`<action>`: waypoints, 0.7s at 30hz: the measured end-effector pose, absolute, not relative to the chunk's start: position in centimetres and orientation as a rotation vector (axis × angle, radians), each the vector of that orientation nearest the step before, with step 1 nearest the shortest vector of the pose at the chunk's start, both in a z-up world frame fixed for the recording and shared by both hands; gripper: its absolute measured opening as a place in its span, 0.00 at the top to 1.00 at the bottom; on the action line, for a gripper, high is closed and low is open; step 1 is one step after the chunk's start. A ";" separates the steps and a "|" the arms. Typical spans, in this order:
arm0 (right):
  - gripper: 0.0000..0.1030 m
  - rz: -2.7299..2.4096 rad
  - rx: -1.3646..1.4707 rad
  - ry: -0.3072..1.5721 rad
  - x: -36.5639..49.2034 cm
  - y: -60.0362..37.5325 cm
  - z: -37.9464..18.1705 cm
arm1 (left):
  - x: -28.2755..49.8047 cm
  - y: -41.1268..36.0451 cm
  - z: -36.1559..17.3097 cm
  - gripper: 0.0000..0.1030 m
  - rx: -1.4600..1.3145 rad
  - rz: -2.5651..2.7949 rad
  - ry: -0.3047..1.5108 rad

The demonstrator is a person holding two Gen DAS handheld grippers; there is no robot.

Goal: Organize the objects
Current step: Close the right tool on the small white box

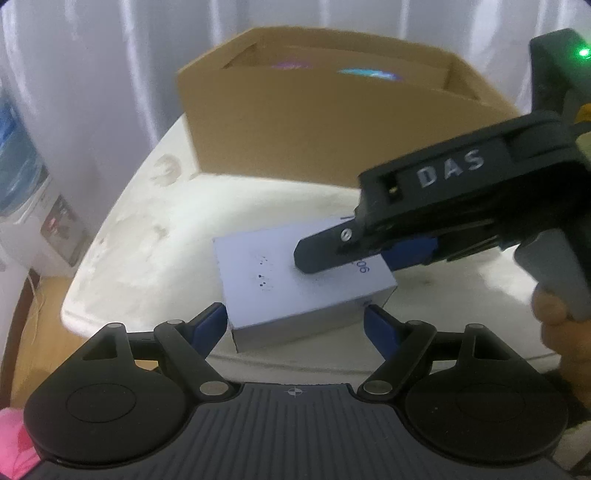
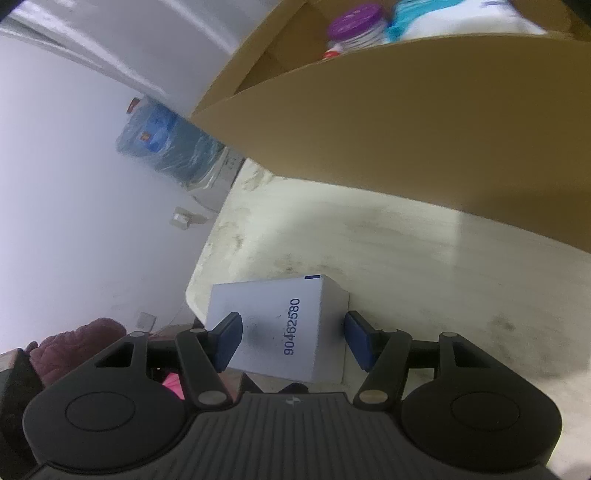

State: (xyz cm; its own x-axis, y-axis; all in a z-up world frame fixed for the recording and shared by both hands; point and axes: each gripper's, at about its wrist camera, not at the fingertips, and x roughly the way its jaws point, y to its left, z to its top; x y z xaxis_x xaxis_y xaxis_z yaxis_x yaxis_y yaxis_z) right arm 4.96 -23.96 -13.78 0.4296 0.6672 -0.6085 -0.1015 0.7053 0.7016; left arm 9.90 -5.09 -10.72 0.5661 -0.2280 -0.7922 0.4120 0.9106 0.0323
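- Centrally, white box (image 1: 303,284): lies flat on the pale counter (image 1: 147,236) near its front corner, printed number 904162580 on top.
- Left gripper (image 1: 295,325): jaws spread wide, one blue pad at each side of the box's near end; contact cannot be told.
- Right gripper (image 2: 291,339): jaws wide apart, straddling the box from its side, nothing clamped.
- Cardboard carton (image 1: 314,122): stands behind the box, open-topped; purple-lidded jar (image 2: 356,27) inside.

My right gripper (image 2: 291,341) spreads its blue pads wide around a white rectangular carton (image 2: 277,328) on the pale table (image 2: 406,258); ahead, a brown cardboard box (image 2: 406,140).
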 end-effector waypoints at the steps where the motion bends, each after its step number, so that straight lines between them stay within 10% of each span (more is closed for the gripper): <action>1: 0.37 0.514 0.645 1.022 4.7 -24.4 -13.8 | 9.6 -5.7 -10.6 0.21 0.234 -0.393 0.886; 21: 0.38 0.356 0.628 0.943 -0.2 -30.0 -13.9 | 6.5 -9.9 -12.5 0.20 0.281 -0.606 0.905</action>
State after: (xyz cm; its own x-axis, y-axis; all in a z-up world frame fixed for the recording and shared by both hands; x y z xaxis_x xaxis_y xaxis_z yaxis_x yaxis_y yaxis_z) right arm -0.23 -29.96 -13.92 0.5493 0.5407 -0.6371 -0.0151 0.7687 0.6394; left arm 6.48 -9.85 -12.51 0.4673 -0.3716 -0.8022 0.6002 0.7996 -0.0208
